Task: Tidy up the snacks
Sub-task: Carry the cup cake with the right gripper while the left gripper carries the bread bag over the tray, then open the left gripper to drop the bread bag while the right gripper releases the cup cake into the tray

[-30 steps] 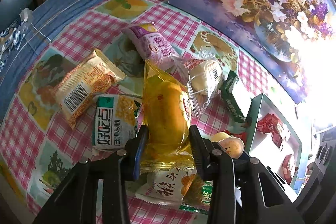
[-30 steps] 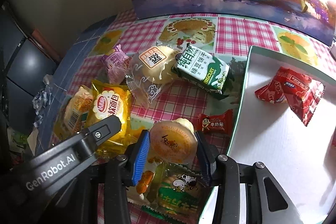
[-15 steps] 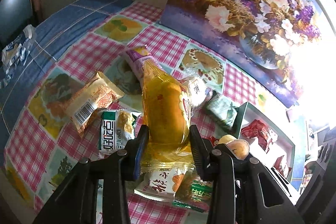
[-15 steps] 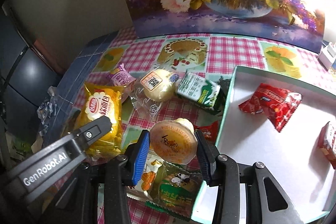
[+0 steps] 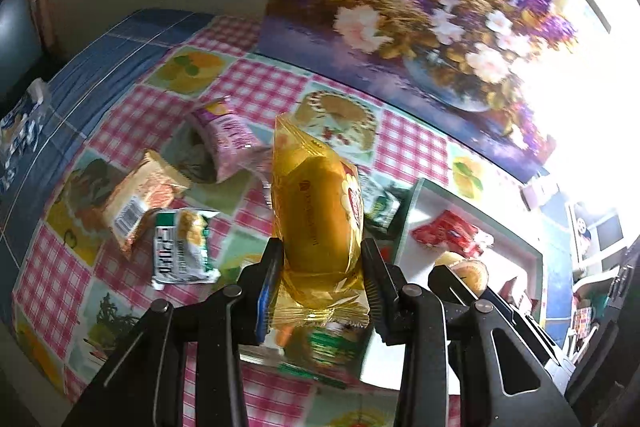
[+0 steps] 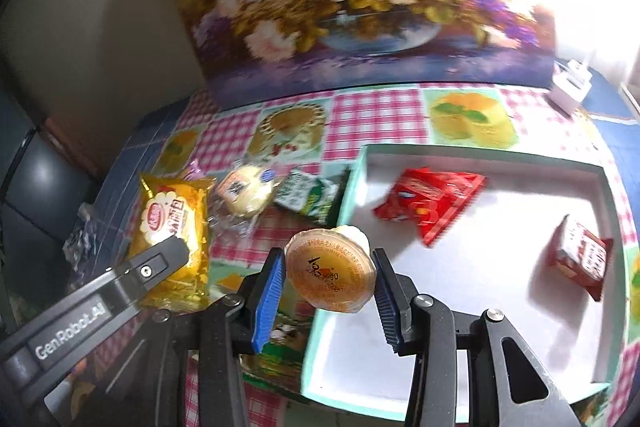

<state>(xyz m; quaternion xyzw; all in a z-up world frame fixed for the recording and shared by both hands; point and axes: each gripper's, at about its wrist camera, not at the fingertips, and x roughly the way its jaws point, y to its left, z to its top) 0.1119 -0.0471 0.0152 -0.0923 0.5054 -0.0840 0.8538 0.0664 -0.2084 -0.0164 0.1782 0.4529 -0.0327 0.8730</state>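
Home: checked tablecloth (image 5: 256,87), flower painting (image 5: 420,7) behind.

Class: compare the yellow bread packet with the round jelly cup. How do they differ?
The yellow bread packet is a long, soft, crinkly wrapper; the jelly cup is small, round and rigid with an orange lid. The packet sits in the left gripper, the cup in the right gripper. Both are gripped clear of the table.
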